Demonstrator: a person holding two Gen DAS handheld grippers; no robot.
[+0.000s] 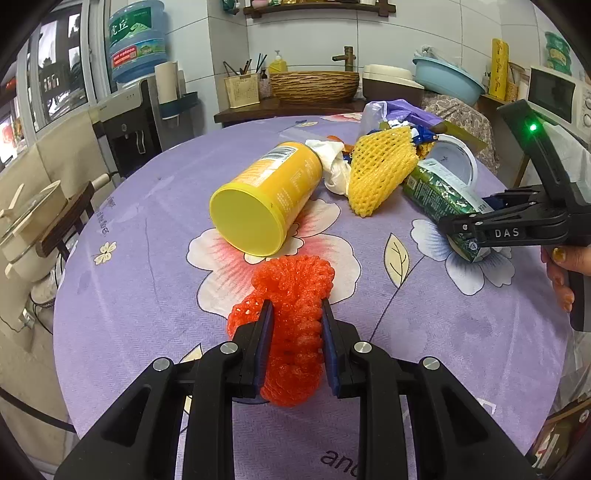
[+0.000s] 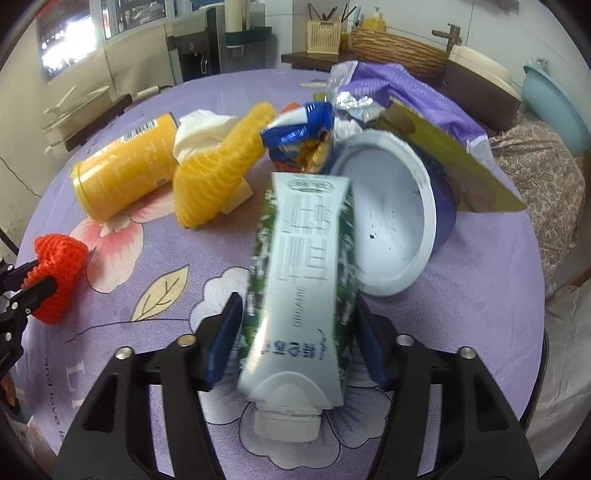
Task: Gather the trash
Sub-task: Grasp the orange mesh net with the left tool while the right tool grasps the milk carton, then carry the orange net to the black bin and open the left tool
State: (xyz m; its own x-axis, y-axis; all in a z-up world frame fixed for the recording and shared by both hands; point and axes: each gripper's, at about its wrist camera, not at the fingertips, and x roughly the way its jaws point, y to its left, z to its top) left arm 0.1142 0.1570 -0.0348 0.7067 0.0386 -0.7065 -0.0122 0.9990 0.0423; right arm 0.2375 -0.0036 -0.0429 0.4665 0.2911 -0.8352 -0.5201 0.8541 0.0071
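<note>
Trash count on the purple table

Two foam fruit nets: one orange net (image 1: 291,325), one yellow net (image 1: 376,173). One yellow canister (image 1: 266,199). One green-and-white carton (image 2: 303,280). One white-lined tub (image 2: 391,218). One crumpled white tissue (image 1: 334,166). One blue snack wrapper (image 2: 299,136). One purple bag (image 2: 399,88). Two grippers.

I'm working in a home kitchen or dining corner. Behind the round table in its purple floral tablecloth (image 1: 147,229) I see a water dispenser (image 1: 125,122) with its blue jug (image 1: 136,40), a woven-look sink basin (image 1: 314,85) under a brass tap (image 1: 347,57), a chopstick holder (image 1: 242,88), a soap bottle (image 1: 277,64), a microwave (image 1: 557,96) and white tiled walls (image 1: 424,33).
</note>
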